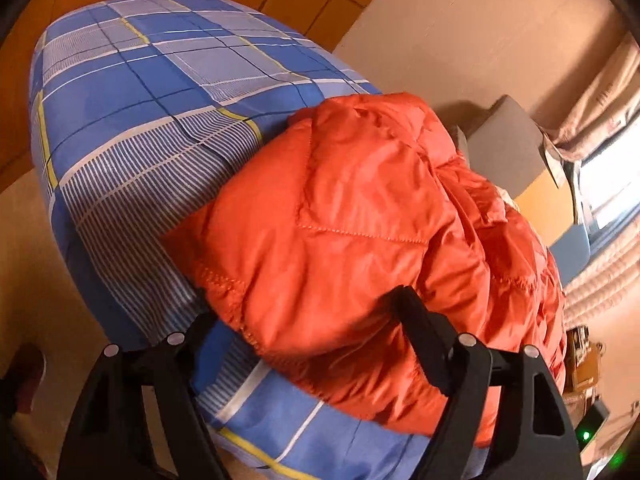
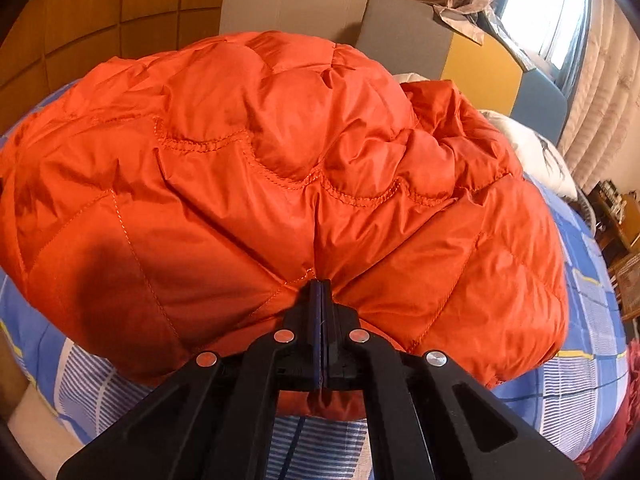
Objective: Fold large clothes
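Note:
An orange quilted puffer jacket lies bunched on a bed with a blue plaid sheet. In the left wrist view my left gripper straddles the jacket's near hem corner. One finger rests on top of the fabric, the other finger sits at the hem's left edge, partly hidden. The jaws stand wide and I see no squeeze on the fabric. In the right wrist view my right gripper is shut on a pinch of the jacket at its near edge, and the fabric puckers around the tips.
A grey and yellow box stands beyond the bed by a curtained window. A white pillow lies behind the jacket. Wood-panelled wall rises at the left. Red cloth hangs at the bed's right edge. Shelves stand further right.

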Action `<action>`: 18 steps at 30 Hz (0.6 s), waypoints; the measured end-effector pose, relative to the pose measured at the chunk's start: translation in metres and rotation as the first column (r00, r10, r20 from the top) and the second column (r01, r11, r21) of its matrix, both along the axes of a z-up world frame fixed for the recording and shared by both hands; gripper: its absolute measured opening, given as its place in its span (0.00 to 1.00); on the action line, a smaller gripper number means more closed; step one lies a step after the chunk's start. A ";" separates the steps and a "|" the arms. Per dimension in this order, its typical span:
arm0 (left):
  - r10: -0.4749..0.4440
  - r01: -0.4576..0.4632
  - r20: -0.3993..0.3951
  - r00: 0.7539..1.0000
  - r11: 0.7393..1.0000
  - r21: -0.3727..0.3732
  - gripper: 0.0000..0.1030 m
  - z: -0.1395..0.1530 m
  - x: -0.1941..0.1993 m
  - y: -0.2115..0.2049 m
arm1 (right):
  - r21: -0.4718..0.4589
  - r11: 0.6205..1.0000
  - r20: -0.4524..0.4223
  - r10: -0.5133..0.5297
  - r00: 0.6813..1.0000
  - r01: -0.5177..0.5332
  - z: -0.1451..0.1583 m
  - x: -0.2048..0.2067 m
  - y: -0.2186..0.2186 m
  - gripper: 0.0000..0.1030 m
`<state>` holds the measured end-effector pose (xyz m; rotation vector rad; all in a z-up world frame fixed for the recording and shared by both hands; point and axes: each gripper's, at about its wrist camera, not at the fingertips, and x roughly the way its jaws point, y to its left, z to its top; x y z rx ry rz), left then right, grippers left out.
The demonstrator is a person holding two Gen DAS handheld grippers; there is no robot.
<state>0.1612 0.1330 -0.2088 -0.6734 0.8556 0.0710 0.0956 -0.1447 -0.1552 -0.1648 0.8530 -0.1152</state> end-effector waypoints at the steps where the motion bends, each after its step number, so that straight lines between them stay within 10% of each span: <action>1: 0.005 -0.005 0.003 1.000 1.000 -0.013 0.73 -0.001 0.001 0.000 | 0.005 1.000 -0.001 0.001 1.000 -0.001 0.000 0.000 -0.001 0.00; 12: 0.056 -0.056 -0.001 0.998 0.983 -0.177 0.55 -0.009 -0.003 0.005 | 0.042 0.999 -0.005 0.006 1.000 -0.006 0.002 0.004 -0.010 0.00; 18: 0.042 -0.042 -0.009 0.999 0.999 -0.003 0.28 0.011 0.017 -0.019 | 0.031 0.999 -0.003 0.010 1.000 -0.010 0.001 0.003 -0.008 0.00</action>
